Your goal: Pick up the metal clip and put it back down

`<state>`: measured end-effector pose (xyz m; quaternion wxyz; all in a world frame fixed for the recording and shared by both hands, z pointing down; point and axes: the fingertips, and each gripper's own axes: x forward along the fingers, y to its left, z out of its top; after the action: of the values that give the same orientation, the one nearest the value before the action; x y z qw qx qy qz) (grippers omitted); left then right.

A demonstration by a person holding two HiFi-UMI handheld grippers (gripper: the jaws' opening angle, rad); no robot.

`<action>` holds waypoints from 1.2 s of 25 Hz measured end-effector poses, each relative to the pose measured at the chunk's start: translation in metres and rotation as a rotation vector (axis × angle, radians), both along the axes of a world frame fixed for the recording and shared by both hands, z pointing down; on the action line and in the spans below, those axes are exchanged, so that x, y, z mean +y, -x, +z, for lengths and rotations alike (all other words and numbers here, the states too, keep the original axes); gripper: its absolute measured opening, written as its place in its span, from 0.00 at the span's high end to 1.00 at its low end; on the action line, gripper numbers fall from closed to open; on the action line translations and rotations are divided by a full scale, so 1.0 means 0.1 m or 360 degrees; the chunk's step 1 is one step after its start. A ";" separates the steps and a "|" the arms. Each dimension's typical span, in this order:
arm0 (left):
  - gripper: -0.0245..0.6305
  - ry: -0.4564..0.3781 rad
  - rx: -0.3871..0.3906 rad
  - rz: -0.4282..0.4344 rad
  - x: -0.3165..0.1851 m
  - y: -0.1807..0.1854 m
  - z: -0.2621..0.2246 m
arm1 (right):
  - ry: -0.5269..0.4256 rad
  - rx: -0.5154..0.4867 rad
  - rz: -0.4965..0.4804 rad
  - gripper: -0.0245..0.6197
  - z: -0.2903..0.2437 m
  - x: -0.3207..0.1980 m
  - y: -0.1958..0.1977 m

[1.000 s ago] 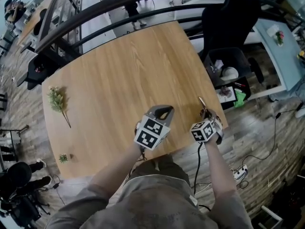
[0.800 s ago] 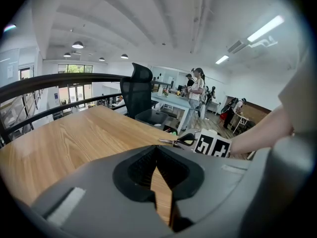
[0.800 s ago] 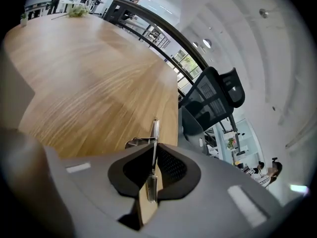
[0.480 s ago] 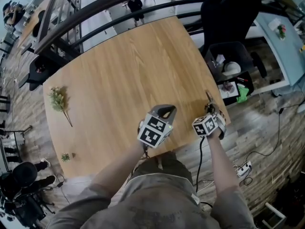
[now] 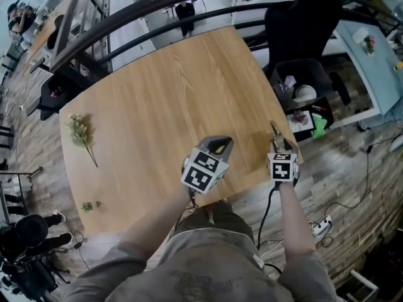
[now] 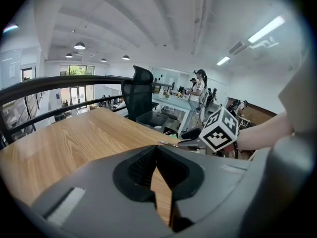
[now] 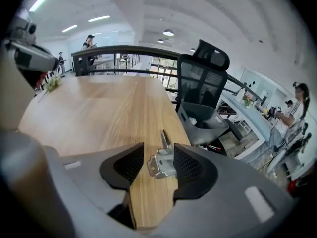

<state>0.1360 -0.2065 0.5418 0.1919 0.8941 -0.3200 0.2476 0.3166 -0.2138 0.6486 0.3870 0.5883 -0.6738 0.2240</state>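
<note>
right claw (image 7: 158,155) opening around metal clip (image 7: 162,165)

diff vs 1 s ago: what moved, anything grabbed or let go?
The right gripper shifted slightly right and is letting go. Its jaws are opening, and the metal clip sits on the table between them, with the left pad clear of it. The left gripper stayed put, shut and empty. The plant sprig at the table's left side did not move.
</note>
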 end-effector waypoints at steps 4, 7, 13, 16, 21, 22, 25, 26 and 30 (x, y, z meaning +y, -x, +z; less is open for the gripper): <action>0.96 -0.0086 0.0039 -0.0008 -0.05 0.00 -0.28 | -0.0192 -0.0127 0.0050 0.70 -0.60 0.04 -0.02; 0.96 -0.0180 0.0063 -0.0012 -0.08 0.02 -0.57 | -0.0352 -0.0202 0.0014 0.70 -1.12 0.07 0.04; 0.96 -0.0409 0.0139 -0.0071 -0.10 0.18 -1.15 | -0.0663 -0.0292 -0.0184 0.74 -2.23 0.26 0.37; 0.96 -0.0546 0.0152 -0.0092 -0.05 0.26 -1.49 | -0.0782 -0.0319 -0.0293 0.76 -2.67 0.42 0.57; 0.96 -0.0808 0.0151 -0.0127 0.12 0.41 -2.01 | -0.0995 -0.0415 -0.0400 0.81 -3.36 0.70 0.81; 0.96 -0.0845 0.0163 -0.0132 0.17 0.44 -2.12 | -0.1036 -0.0457 -0.0399 0.82 -3.48 0.75 0.83; 0.96 -0.0908 0.0227 -0.0143 0.32 0.51 -2.40 | -0.1142 -0.0532 -0.0384 0.86 -3.79 0.93 0.90; 0.96 -0.0909 0.0251 -0.0153 0.37 0.52 -2.47 | -0.1171 -0.0538 -0.0377 0.87 -3.87 0.98 0.91; 0.96 -0.0910 0.0296 -0.0164 0.57 0.54 -2.61 | -0.1243 -0.0554 -0.0381 0.89 -4.04 1.19 0.99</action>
<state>0.0818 -0.1497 0.2808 -0.0268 0.9133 -0.4027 0.0544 0.2174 -0.0944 0.2444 0.0396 0.5618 -0.8263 0.0019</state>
